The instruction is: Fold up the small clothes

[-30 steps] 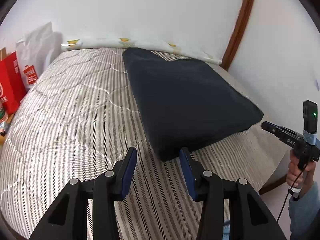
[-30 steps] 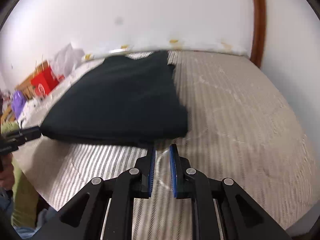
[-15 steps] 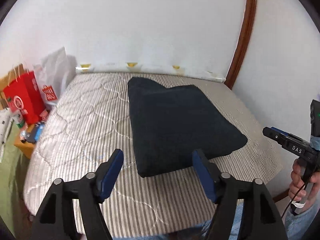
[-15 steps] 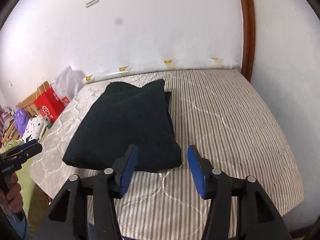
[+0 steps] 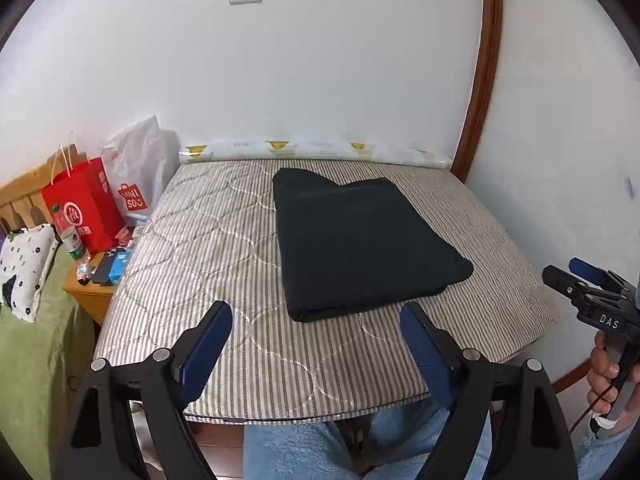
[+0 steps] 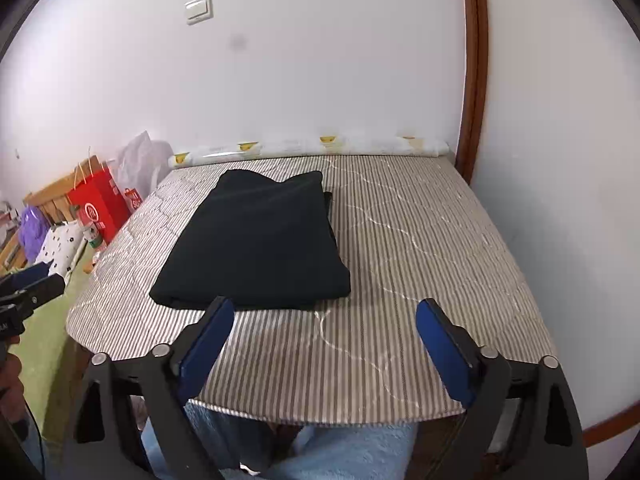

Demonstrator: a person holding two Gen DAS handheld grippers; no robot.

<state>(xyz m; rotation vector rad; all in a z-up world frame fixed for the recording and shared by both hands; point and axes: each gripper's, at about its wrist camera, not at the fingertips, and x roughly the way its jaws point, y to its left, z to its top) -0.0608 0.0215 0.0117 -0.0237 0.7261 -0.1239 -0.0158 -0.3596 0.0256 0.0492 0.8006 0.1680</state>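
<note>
While tools gape, garment folded mid-mattress

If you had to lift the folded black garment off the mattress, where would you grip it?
Probably the near right corner of the black garment, approached from the front edge of the mattress: the layers stack thickly there and overhang nothing.
</note>
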